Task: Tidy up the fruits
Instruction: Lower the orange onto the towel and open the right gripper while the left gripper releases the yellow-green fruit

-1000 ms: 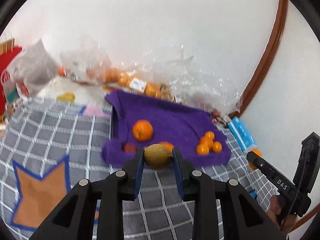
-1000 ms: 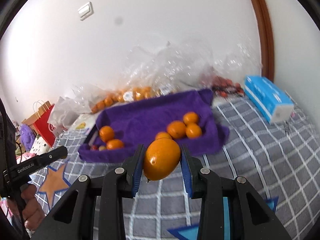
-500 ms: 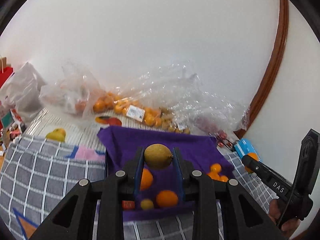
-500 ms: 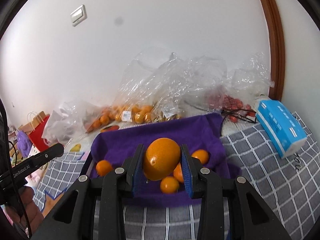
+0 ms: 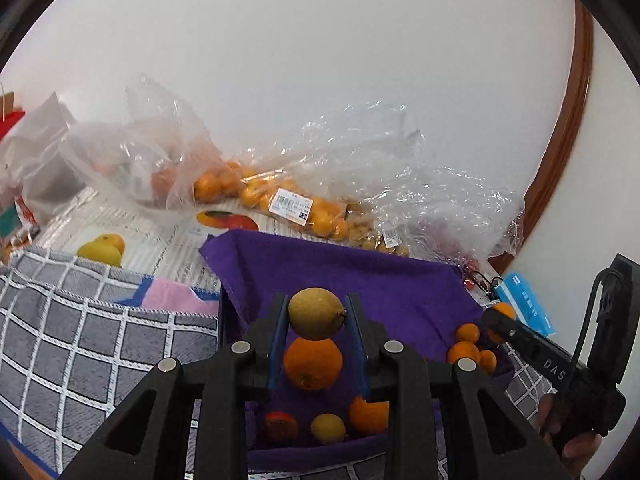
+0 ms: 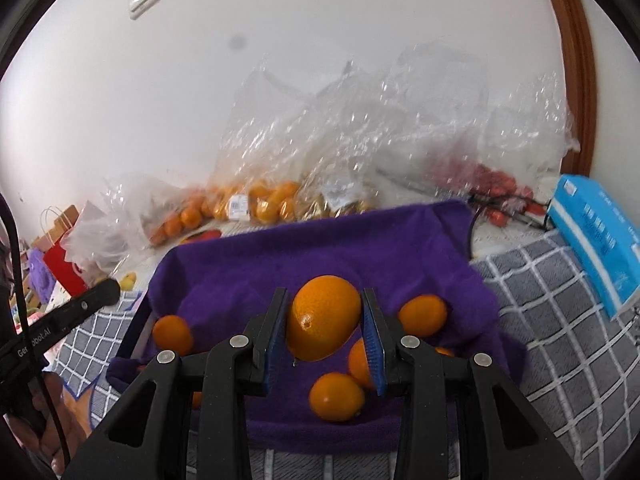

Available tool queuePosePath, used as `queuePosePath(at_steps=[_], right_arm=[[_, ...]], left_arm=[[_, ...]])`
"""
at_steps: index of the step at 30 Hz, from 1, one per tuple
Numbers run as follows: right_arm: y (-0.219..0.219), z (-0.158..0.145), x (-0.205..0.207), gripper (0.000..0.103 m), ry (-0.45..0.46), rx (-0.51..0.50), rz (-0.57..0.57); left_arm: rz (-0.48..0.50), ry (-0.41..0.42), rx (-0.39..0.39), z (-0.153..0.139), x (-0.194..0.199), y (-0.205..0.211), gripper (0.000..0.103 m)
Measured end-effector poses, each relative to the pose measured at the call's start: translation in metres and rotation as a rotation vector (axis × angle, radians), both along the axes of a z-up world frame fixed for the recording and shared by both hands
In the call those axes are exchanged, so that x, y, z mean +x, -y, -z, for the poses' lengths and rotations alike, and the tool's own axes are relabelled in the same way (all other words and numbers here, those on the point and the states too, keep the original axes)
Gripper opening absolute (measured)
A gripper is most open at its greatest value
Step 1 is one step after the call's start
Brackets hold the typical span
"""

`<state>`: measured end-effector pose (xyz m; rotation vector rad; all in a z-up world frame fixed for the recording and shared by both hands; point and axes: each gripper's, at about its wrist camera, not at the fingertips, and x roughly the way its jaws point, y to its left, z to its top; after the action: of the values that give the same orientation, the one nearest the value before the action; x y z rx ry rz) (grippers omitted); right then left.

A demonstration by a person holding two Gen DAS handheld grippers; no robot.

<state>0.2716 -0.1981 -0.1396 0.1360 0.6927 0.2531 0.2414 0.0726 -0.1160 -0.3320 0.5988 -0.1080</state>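
Observation:
My left gripper (image 5: 317, 316) is shut on a yellow-green lemon (image 5: 316, 312) and holds it above the left part of the purple cloth tray (image 5: 360, 276). Below it lie an orange (image 5: 313, 362), a second orange (image 5: 370, 414), a small lemon (image 5: 328, 428) and a red fruit (image 5: 281, 426). My right gripper (image 6: 325, 320) is shut on a large orange (image 6: 324, 316) above the right part of the tray (image 6: 304, 256), over several small mandarins (image 6: 336, 396). The right gripper also shows in the left wrist view (image 5: 496, 320).
Clear plastic bags of oranges (image 5: 256, 192) and red fruit (image 6: 492, 184) lie behind the tray by the wall. A blue tissue pack (image 6: 596, 240) lies to the right. A grey checked cloth (image 5: 80, 328) covers the surface. A yellow fruit (image 5: 100, 250) sits at left.
Both grippers have moved forward over the purple tray with their fruit still held. The tray and its fruit now lie directly below the fingers.

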Motion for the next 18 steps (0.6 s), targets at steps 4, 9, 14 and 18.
queuePosePath(at_steps=[4, 9, 14, 18], right_arm=[[0.009, -0.004, -0.002, 0.035, 0.027, 0.002, 0.022], [0.019, -0.001, 0.002, 0.035, 0.024, 0.023, 0.045], [0.025, -0.001, 0.002, 0.035, 0.029, 0.028, 0.065], [0.029, -0.002, 0.001, 0.035, 0.038, 0.032, 0.078]], left_arm=[[-0.007, -0.028, -0.010, 0.007, 0.004, -0.002, 0.027], [-0.010, -0.049, -0.001, 0.012, 0.007, 0.000, 0.027], [-0.012, -0.052, -0.006, 0.014, 0.008, -0.002, 0.027], [-0.021, -0.053, -0.024, 0.017, 0.009, -0.007, 0.027]])
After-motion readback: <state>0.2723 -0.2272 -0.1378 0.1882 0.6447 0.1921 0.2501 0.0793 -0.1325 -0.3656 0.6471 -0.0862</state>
